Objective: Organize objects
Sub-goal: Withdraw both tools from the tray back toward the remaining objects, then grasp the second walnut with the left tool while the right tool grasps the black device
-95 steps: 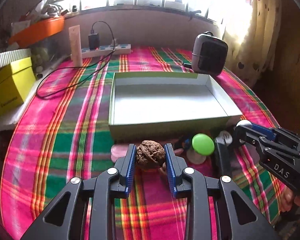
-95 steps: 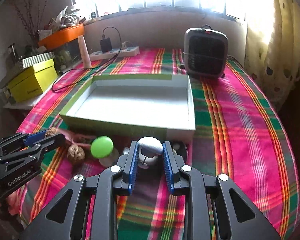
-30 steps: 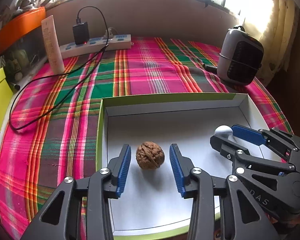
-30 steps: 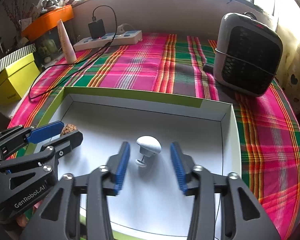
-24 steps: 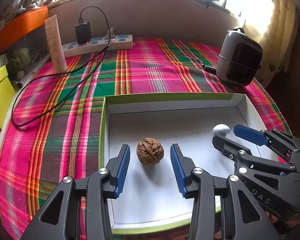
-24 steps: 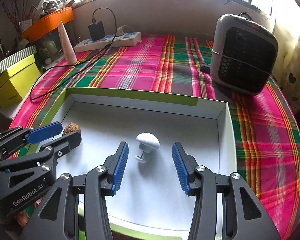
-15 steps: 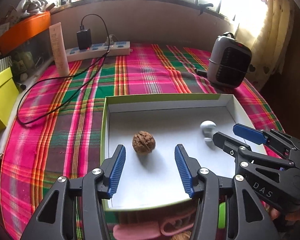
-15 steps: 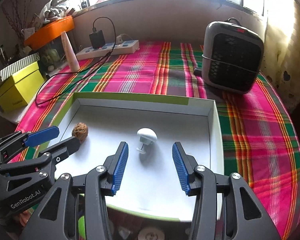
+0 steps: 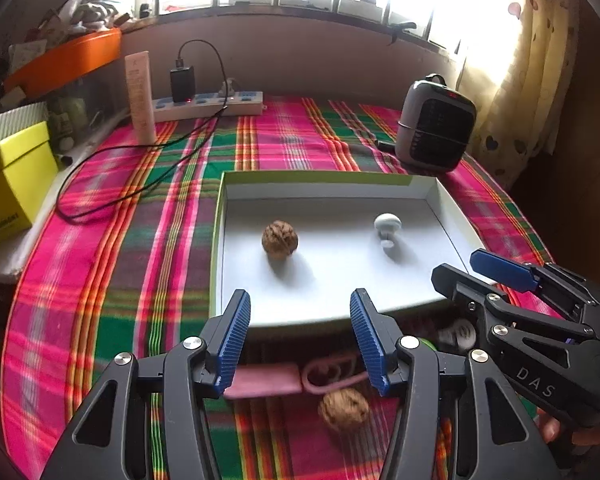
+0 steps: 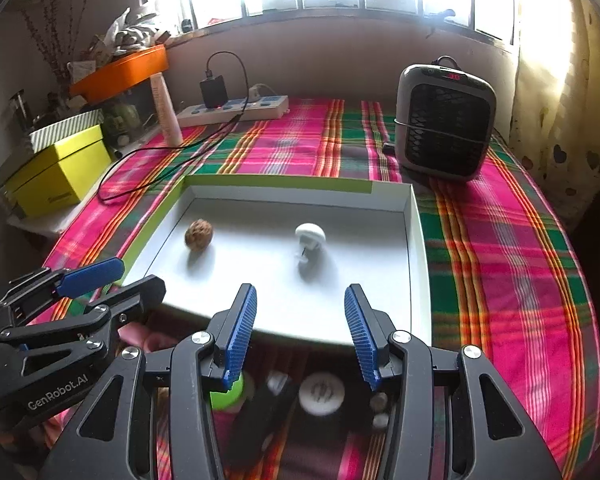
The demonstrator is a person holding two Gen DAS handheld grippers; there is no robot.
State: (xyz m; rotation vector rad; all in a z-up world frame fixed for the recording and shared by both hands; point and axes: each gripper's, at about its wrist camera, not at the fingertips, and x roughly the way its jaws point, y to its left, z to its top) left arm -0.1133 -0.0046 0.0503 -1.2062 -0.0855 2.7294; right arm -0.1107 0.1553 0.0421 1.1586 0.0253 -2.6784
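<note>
A shallow white tray with a green rim (image 9: 316, 177) (image 10: 276, 182) lies on the plaid cloth. In it rest a brown walnut (image 9: 280, 239) (image 10: 199, 233) and a white mushroom-shaped knob (image 9: 387, 225) (image 10: 310, 234), well apart. My left gripper (image 9: 300, 300) (image 10: 140, 276) hovers open over the tray's near edge, with nothing between its blue pads. Beside it, my right gripper (image 10: 300, 292) (image 9: 458, 264) is open too and holds nothing. Under the grippers, in front of the tray, lie a second walnut (image 9: 344, 410), a pink clip (image 9: 264, 380), a green ball (image 10: 228, 394) and a white disc (image 10: 322, 394).
A grey fan heater (image 9: 434, 132) stands past the tray's far right corner. A power strip (image 9: 208, 106) with a black charger and a looping cable sits at the back left beside a tall tube (image 9: 140, 98). A yellow box (image 9: 8, 184) is off the left edge.
Both grippers have drawn back and up from the tray, leaving the walnut and the white knob lying inside. The left jaws spread wider. Loose items in front of the tray came into view.
</note>
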